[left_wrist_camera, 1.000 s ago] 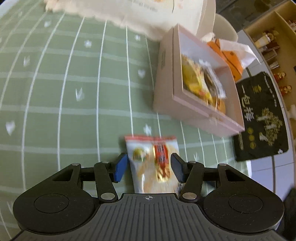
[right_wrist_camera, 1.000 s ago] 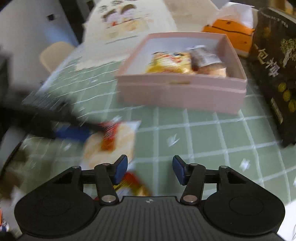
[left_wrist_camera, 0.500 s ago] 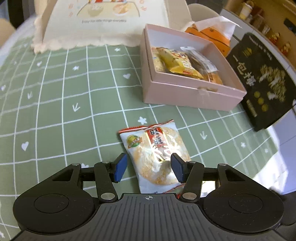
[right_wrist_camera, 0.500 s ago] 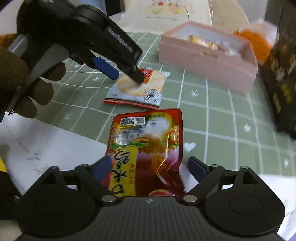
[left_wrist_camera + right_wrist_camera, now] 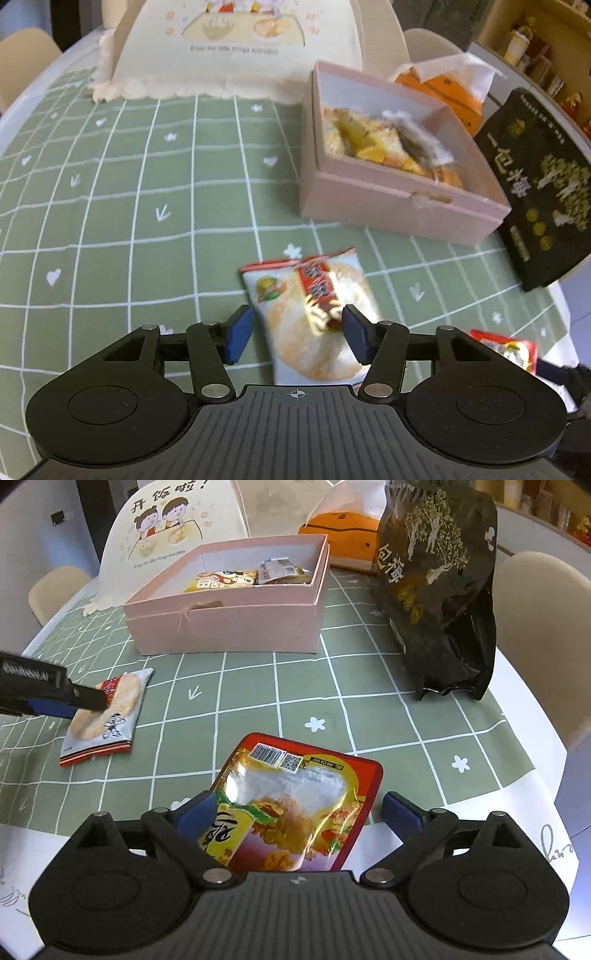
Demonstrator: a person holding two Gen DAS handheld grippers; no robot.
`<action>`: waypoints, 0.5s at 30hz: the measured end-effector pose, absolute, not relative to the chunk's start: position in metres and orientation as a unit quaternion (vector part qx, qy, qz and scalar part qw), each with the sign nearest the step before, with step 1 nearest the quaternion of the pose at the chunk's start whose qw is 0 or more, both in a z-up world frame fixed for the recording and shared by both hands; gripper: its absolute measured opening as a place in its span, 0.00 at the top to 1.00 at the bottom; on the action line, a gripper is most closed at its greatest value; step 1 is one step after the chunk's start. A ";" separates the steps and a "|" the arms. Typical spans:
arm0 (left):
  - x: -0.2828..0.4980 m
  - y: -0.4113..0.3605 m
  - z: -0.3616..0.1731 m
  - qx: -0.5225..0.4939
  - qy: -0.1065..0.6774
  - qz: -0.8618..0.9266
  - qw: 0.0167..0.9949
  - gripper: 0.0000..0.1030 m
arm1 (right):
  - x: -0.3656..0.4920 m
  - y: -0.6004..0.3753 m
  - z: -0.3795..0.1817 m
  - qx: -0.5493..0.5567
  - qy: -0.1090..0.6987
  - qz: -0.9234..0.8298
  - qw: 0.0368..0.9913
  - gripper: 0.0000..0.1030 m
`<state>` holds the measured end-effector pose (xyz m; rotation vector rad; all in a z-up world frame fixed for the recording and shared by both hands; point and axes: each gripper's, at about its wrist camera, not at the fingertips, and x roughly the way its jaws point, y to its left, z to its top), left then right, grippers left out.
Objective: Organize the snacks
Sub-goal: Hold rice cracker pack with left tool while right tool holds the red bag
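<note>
While our right gripper [image 5: 297,814], jaws just opened wide, straddles the red snack pouch [image 5: 291,808] untouched, our left gripper [image 5: 297,332] stands half-open around the rice cracker packet [image 5: 314,317]. We judge both pickups pending: close, then carry to the pink box [image 5: 229,627] beyond the jaws.

Green checked tablecloth [image 5: 369,686] under pink box [image 5: 229,631], black bag [image 5: 439,590], snack packets.
</note>
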<state>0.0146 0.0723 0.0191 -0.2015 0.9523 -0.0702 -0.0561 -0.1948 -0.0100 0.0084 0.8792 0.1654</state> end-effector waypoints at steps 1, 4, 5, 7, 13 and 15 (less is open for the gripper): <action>0.014 0.069 0.024 -0.096 0.450 -0.036 0.887 0.43 | -0.058 -0.193 -0.011 0.001 0.422 0.079 0.903 0.02; 0.016 0.044 0.034 -0.050 0.447 -0.049 0.892 0.43 | -0.060 -0.183 -0.015 -0.014 0.405 0.072 0.911 0.00; 0.018 0.034 0.033 -0.019 0.450 -0.046 0.892 0.42 | -0.060 -0.181 -0.017 -0.017 0.399 0.072 0.914 0.00; 0.019 0.014 0.026 0.046 0.463 -0.033 0.885 0.43 | -0.061 -0.179 -0.018 -0.019 0.391 0.071 0.917 0.00; 0.016 -0.005 0.015 0.098 0.469 -0.064 0.875 0.24 | -0.066 -0.180 -0.020 -0.018 0.371 0.078 0.925 0.00; 0.016 -0.007 0.013 0.101 0.469 -0.073 0.874 0.19 | -0.068 -0.179 -0.021 -0.020 0.365 0.078 0.928 0.00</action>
